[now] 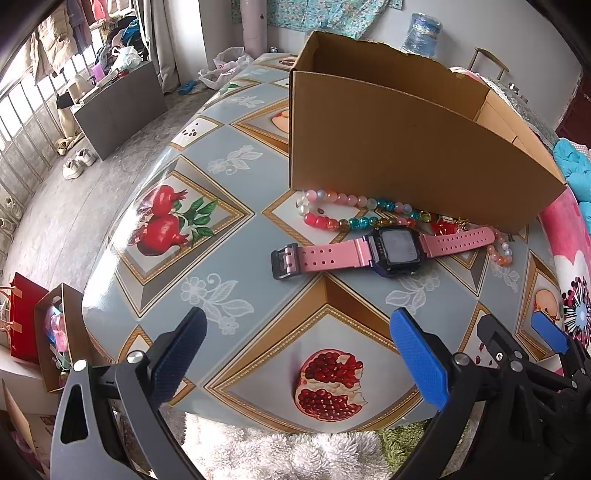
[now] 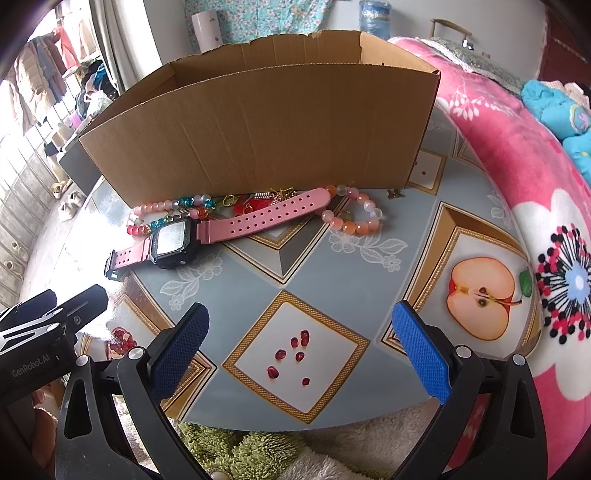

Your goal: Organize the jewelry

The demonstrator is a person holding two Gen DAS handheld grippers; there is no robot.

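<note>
Progress: nothing boxed | pink-strapped black watch (image 1: 388,247), beaded bracelets (image 2: 351,218) beside brown cardboard box (image 1: 406,147) | my left gripper (image 1: 299,354) and right gripper (image 2: 301,350) both spread, empty

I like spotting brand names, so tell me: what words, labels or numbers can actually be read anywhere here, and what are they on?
"GenRobot.AI": on the black body of the left tool, seen from the right wrist view.
Watch screen: no digits readable; blank or glared.
Water bottle label: too blurred to read.
Cardboard box: no print visible.
</note>
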